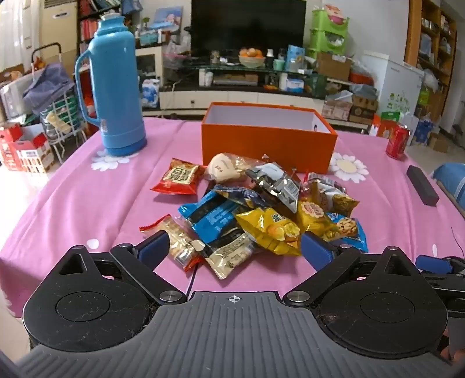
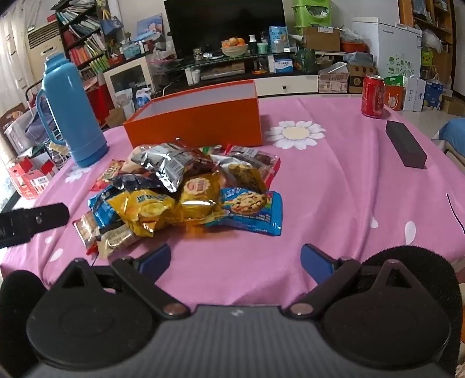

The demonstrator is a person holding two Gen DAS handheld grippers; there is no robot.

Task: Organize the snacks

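Left gripper wide open, empty, nearest the snack pile just ahead, orange box behind it; right gripper open, empty, pile ahead-left.

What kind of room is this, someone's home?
Most likely a lived-in family living room: a big television on a low stand, a packed bookshelf, and a table under a pink flowered tablecloth holding a blue thermos and a snack pile.
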